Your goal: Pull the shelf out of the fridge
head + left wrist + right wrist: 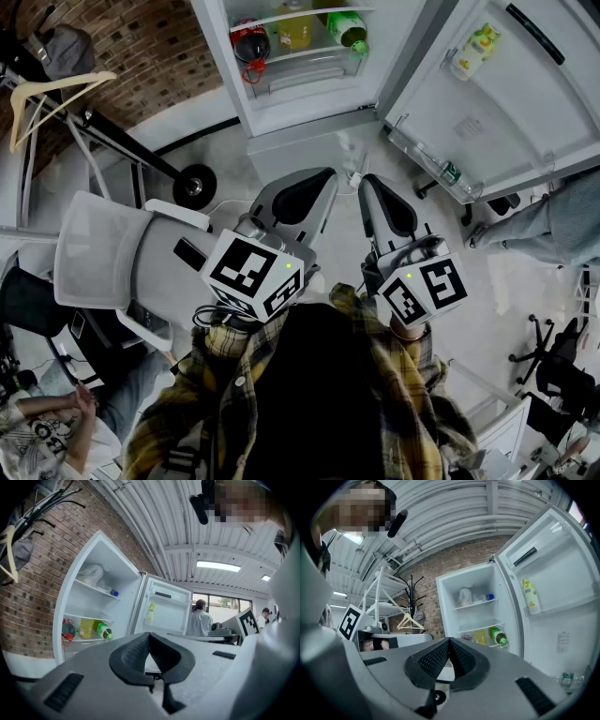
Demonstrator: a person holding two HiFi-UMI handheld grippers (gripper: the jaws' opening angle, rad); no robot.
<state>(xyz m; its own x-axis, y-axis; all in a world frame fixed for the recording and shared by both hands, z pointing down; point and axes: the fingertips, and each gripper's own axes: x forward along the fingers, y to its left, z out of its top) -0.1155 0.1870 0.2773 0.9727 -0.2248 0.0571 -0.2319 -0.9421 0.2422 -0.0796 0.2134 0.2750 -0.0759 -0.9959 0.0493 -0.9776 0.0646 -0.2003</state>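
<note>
White fridge door [525, 112] wide open

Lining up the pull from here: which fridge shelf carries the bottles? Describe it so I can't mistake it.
Find the open white fridge against the brick wall. Of the three shelves showing inside, it is the lowest shelf. It alone carries a dark bottle, a yellow container and a green bottle; the shelf above looks bare.

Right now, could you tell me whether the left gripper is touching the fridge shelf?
Apart. The head view shows the left gripper, jaws shut, well short of the fridge shelf.
</note>
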